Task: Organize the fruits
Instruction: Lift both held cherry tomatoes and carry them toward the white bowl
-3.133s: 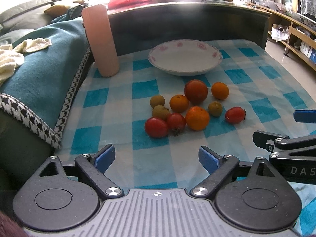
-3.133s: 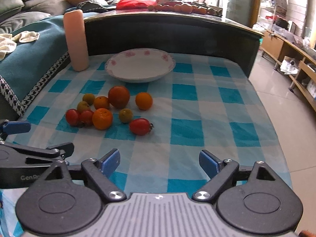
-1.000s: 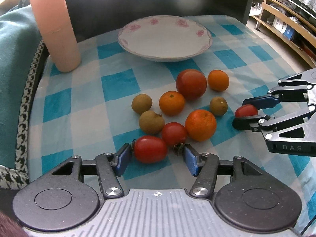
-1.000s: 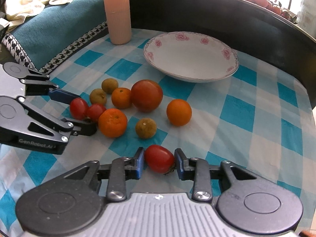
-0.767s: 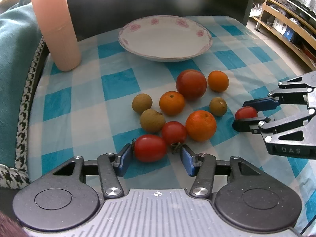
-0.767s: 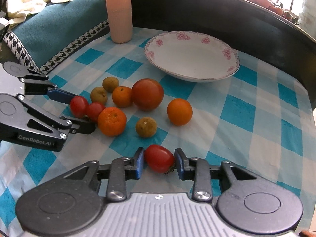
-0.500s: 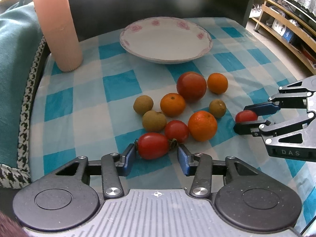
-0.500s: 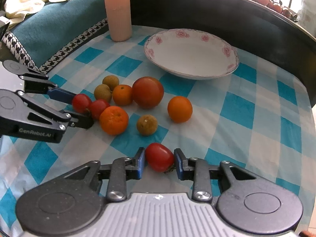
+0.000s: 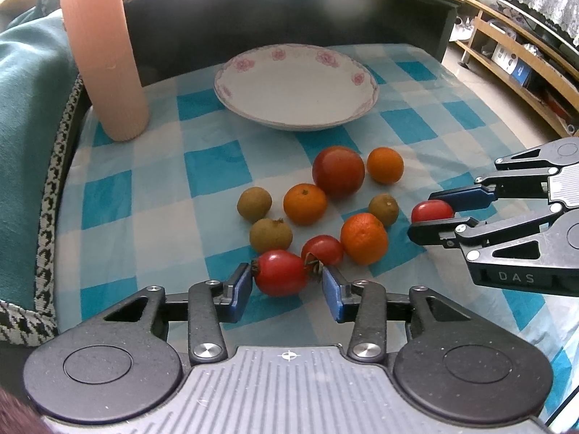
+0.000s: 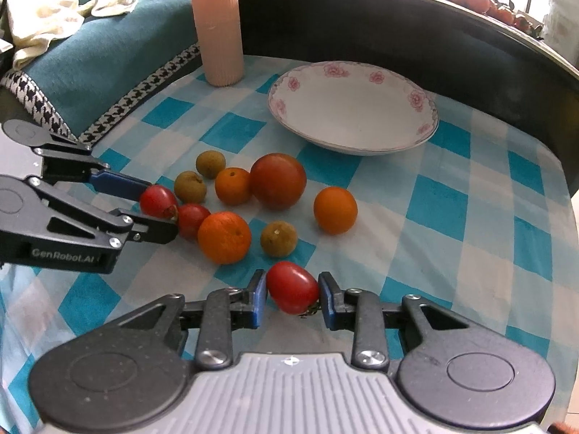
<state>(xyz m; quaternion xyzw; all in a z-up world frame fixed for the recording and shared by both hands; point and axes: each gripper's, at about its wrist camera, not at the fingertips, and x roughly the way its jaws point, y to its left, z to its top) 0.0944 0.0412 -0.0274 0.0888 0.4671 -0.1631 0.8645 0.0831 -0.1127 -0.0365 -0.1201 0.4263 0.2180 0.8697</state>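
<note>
Several tomatoes, oranges and brown longans lie clustered on the blue-checked cloth in front of an empty flowered plate. My left gripper is closing around an oblong red tomato at the near edge of the cluster. Its left pad touches the tomato and a small gap shows at the right pad. My right gripper is shut on another red tomato, right of the cluster. Each gripper shows in the other's view: left gripper, right gripper.
A big red tomato, an orange and a small tomato lie close behind my left fingers. A tall pink ribbed cylinder stands left of the plate. A teal blanket borders the left, a dark raised ledge the back.
The left jaws have narrowed from wide apart to nearly against the oblong tomato. The right gripper has kept still with its tomato between the pads.
</note>
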